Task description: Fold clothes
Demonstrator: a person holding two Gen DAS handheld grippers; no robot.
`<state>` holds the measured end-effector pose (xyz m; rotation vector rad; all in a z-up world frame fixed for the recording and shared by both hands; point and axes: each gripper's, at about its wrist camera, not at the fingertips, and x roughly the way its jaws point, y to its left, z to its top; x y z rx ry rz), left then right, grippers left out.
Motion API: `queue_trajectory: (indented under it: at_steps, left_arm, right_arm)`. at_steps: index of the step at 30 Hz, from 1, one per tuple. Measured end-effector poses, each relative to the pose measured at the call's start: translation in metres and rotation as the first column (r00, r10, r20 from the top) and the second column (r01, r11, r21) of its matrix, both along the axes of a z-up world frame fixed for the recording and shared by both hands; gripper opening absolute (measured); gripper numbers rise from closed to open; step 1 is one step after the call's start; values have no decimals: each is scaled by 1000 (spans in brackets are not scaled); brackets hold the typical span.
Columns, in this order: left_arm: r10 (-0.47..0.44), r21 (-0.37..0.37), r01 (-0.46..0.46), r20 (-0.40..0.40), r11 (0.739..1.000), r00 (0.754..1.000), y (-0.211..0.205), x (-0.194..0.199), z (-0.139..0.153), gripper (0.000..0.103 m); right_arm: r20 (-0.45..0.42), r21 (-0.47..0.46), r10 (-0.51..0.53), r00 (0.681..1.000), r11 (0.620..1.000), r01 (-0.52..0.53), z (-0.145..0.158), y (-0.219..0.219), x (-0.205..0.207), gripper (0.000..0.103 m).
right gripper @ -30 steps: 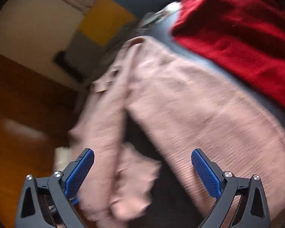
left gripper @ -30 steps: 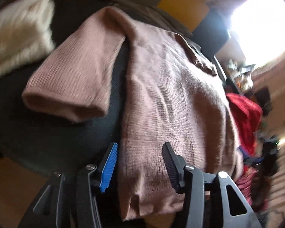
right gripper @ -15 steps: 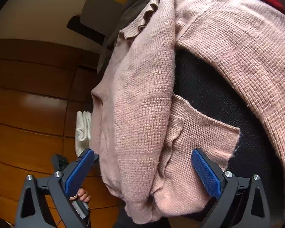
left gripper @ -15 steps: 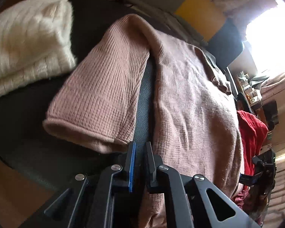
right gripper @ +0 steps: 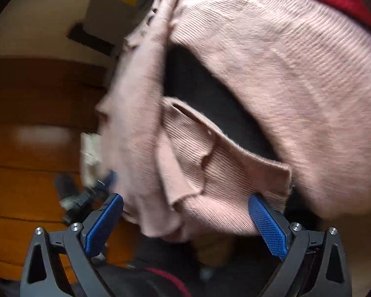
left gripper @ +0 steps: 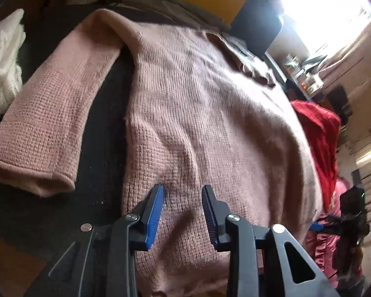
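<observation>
Pink sweater (no readable labels) spread flat; left hand-held gripper and right hand-held gripper both gape apart.

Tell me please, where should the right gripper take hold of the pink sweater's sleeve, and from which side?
Probably at the ribbed cuff of the pink sweater. It lies loose, partly over the dark surface, directly between the open fingers of the right gripper. Come straight forward so one finger passes on each side of the cuff edge, then close.
</observation>
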<state>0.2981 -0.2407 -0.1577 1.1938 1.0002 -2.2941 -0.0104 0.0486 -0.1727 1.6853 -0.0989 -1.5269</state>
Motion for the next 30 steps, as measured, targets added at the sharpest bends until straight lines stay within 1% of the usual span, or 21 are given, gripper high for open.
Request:
queue_trajectory:
  at_steps: [1, 3, 5, 7, 8, 9, 10, 12, 14, 16, 17, 18, 19, 20, 23, 26, 28, 30]
  left_arm:
    - [3, -9, -3, 6, 1000, 1000, -4, 2, 0, 27]
    - [13, -27, -13, 19, 1000, 1000, -5, 2, 0, 25]
    - [24, -45, -22, 32, 999, 999, -6, 2, 1, 25]
    - [34, -43, -33, 30, 999, 999, 6, 2, 2, 26]
    - [33, -44, -32, 27, 999, 999, 7, 1, 1, 26]
    - [30, -42, -30, 22, 999, 999, 2, -2, 0, 27]
    - [34, -30, -34, 13, 999, 999, -3, -3, -1, 26]
    - [54, 16, -53, -18, 998, 998, -8, 2, -3, 26]
    - [72, 63, -68, -48, 996, 996, -12, 7, -4, 26]
    - [86, 101, -79, -69, 992, 994, -17, 11, -7, 26]
    - [89, 112, -81, -74, 990, 993, -18, 11, -8, 24]
    - [89, 106, -82, -67, 991, 994, -18, 11, -8, 22]
    - [88, 97, -82, -58, 992, 994, -18, 10, -8, 19]
    - [87, 87, -82, -49, 993, 995, -17, 9, -7, 16]
    - [84, 59, -83, -21, 995, 996, -16, 7, -5, 16]
    - [82, 30, -83, 7, 996, 997, -14, 5, -4, 16]
    - [82, 11, -82, 26, 997, 996, -13, 4, -3, 16]
    - [81, -9, -81, 45, 997, 996, -13, 2, -2, 16]
  right_arm:
    - [-59, 79, 20, 998, 997, -16, 3, 6, -2, 103]
    - [-143, 108, 61, 988, 993, -46, 14, 6, 3, 103]
    - [-147, -44, 62, 987, 997, -69, 31, -5, 5, 103]
    - [-143, -212, 60, 988, 973, -89, 48, -17, 6, 103]
    - [-136, -270, 78, 988, 956, -113, 52, -27, 8, 103]
    - [-135, -307, 102, 986, 942, -140, 53, -40, 10, 103]
    - [-132, -324, 123, 984, 932, -160, 51, -52, 12, 103]
    - [-114, -348, 150, 982, 920, -181, 41, -73, 11, 103]
    - [-116, -334, 162, 980, 923, -192, 28, -83, 8, 103]
    - [-125, -272, 162, 979, 943, -191, 11, -94, 4, 103]
    - [-115, -279, 168, 979, 941, -194, 6, -95, 1, 103]
    - [-103, -292, 166, 981, 937, -189, 5, -90, 1, 103]
    - [-93, -286, 159, 983, 941, -179, 4, -85, -1, 103]
    - [-105, -270, 153, 983, 947, -176, 4, -78, -1, 103]
    - [-156, -211, 137, 978, 963, -169, 6, -57, 0, 103]
    - [-177, -160, 116, 977, 976, -145, 9, -41, -4, 103]
    - [-200, -108, 110, 974, 985, -134, 13, -30, -7, 103]
    - [-237, -28, 117, 965, 992, -127, 14, -17, -9, 103]
